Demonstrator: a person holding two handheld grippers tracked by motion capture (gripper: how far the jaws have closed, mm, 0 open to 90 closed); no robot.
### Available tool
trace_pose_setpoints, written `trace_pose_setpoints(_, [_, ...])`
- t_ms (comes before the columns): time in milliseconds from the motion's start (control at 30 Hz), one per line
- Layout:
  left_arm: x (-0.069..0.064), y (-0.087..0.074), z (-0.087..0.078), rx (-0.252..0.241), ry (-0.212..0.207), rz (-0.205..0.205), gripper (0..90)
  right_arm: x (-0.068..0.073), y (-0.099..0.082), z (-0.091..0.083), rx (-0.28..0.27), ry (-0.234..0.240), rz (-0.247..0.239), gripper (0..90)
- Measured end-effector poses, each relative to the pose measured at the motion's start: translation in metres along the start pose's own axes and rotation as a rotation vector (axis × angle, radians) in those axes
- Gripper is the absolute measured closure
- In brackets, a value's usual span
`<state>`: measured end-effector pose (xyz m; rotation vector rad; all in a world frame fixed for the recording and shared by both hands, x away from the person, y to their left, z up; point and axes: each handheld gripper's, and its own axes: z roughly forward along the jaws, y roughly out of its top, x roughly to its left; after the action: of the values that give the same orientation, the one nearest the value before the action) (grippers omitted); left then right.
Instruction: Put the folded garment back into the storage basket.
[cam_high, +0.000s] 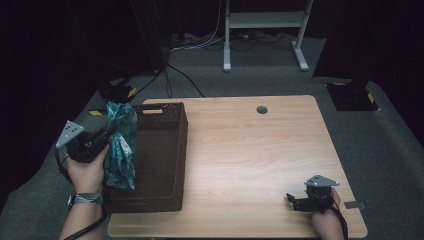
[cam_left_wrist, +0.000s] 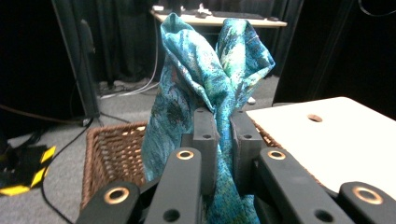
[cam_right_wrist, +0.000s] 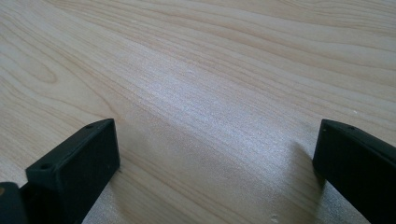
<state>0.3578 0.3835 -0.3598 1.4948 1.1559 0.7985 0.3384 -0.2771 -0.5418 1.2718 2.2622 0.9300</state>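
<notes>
L claw (cam_left_wrist: 223, 135) pinches a teal patterned cloth (cam_left_wrist: 210, 79), hanging over the left rim of the dark woven basket (cam_high: 160, 155). Cloth looks soft, light, floppy & crinkly; best grabbed at a bunched fold. R claw (cam_high: 300, 200) is spread wide w/ nothing in it, resting on the smooth wood desk (cam_high: 250, 150), far right of basket.

Shiny patterned cloth (cam_left_wrist: 210, 65), woven wicker basket (cam_high: 160, 150)

Lighting: dim room, black surround from 9 to 3 o'clock; table (cam_high: 250, 150) evenly lit from overhead. Right gripper view: pale sheen at centre, soft jaw shadows at 5 and 7 o'clock. All views soft, slightly blurred; left gripper view's tabletop overexposed at 3 o'clock.
</notes>
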Motion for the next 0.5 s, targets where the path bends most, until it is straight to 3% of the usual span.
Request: trace_pose_setpoints(500, [0.013, -0.011, -0.001, 0.073, 0.029, -0.009, 83.1, 0.000, 0.000, 0.000, 0.000, 0.004, -0.004, 0.5])
